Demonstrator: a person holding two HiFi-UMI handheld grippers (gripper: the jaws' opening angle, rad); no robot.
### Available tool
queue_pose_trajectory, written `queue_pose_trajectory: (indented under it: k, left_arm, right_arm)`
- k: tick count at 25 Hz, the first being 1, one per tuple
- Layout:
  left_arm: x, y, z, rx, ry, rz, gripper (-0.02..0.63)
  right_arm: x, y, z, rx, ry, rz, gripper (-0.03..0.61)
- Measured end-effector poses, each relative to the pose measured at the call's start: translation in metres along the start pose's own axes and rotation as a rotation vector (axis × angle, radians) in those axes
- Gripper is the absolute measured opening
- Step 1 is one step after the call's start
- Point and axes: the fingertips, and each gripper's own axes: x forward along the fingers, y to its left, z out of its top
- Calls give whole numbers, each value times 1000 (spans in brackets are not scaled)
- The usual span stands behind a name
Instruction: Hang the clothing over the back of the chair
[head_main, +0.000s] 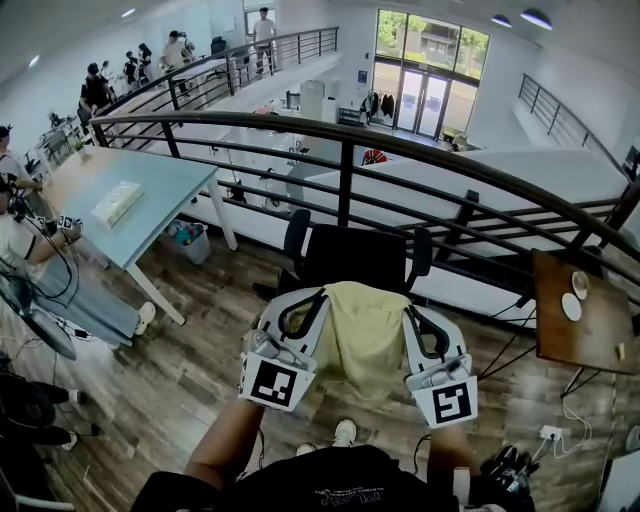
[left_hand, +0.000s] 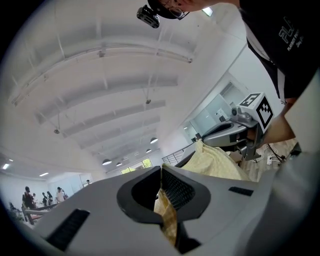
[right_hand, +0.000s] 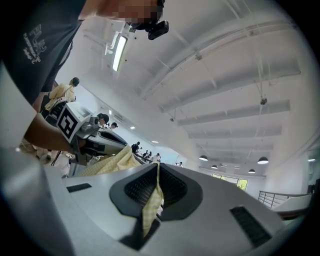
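1. Just on the near side of the chair (head_main: 350, 255), the cloth (head_main: 362, 335) hangs spread between the two grippers. Its top edge runs left to right, roughly parallel to the chair's back.
2. The left gripper (head_main: 318, 296) is clenched on the cloth's left corner. Its own view shows a fold of yellow checked fabric nipped between jaws that meet.
3. The right gripper (head_main: 410, 312) grasps the opposite corner in the same way, with fabric pinched between its closed jaws.
4. The chair's back lies straight ahead of both grippers and lower, and neither gripper looks nearer to it. Whether the cloth touches the chair I cannot tell.
5. The task looks about midway. The coming move probably calls for carrying both corners forward past the chair's back and lowering them evenly, so that the cloth drapes over it.
6. Left of the chair, a bin (head_main: 190, 241) stands beside a table (head_main: 160, 185). It holds something I cannot make out.
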Motion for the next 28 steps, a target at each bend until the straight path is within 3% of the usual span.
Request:
queue_pose_trajectory:
  k: [12,17,28]
  left_arm:
    - [41,29,-6,54,30,-9,21]
    - [57,52,0,40,19,39,20]
    - [103,80,-3,102,88,20,20]
  right_arm:
    - [40,-19,5,-7,-17,64,26]
    - [62,-42,9,-10,-18,63,26]
    - [104,-79,7,-11,-66,93,26]
